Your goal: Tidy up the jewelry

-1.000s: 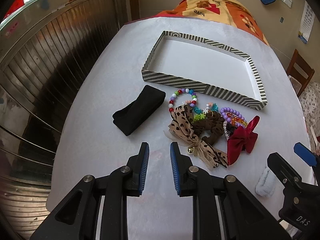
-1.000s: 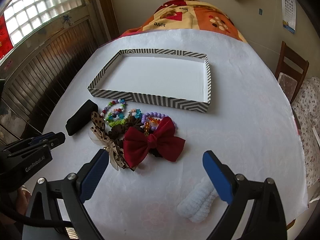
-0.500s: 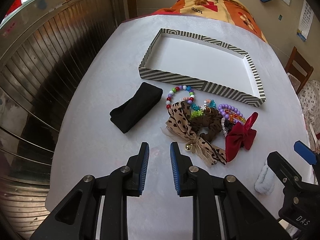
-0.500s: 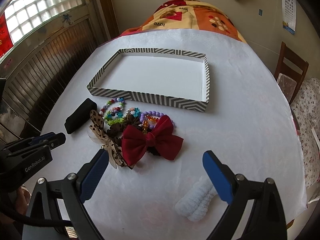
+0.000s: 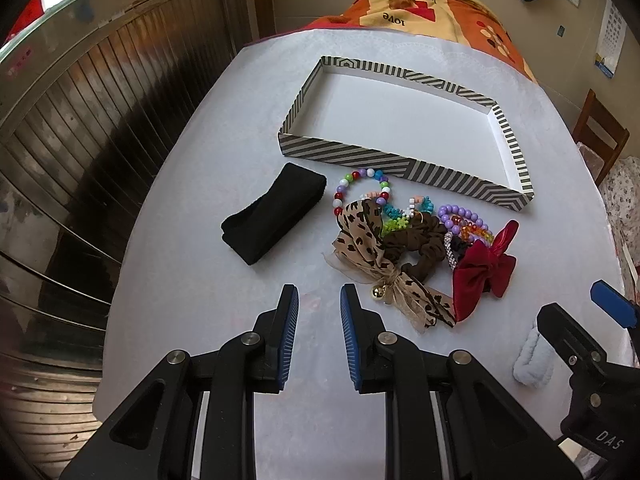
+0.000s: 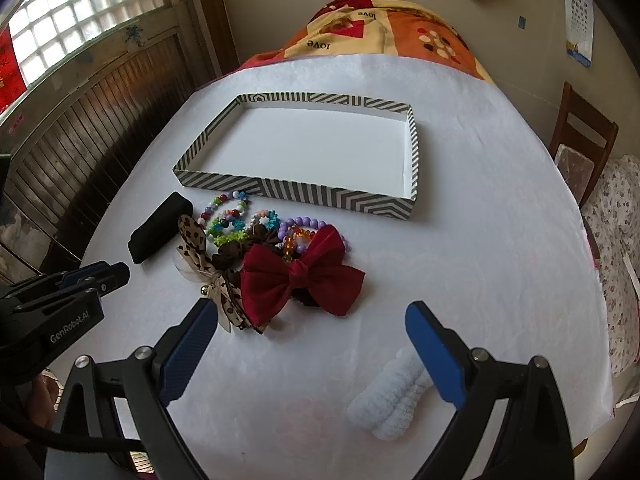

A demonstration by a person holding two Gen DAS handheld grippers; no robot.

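White cloth covers the worktop (image 6: 480, 240). Just ahead of the wide-open, empty right tool (image 6: 312, 344), the dark red fabric bow (image 6: 300, 276) is laid crosswise, before the striped cardboard tray (image 6: 296, 192). The left tool (image 5: 319, 336) is held narrow and empty.

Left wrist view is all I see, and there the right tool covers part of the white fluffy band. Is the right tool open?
Observer: Yes, the right tool is wide open, with nothing in it.
Operator: Is the white band touched?
Observer: The white band lies on the table beside the tool's right finger, not gripped.
Operator: And the red bow?
Observer: The red bow lies spread flat on top of the pile, straight ahead of the tool.
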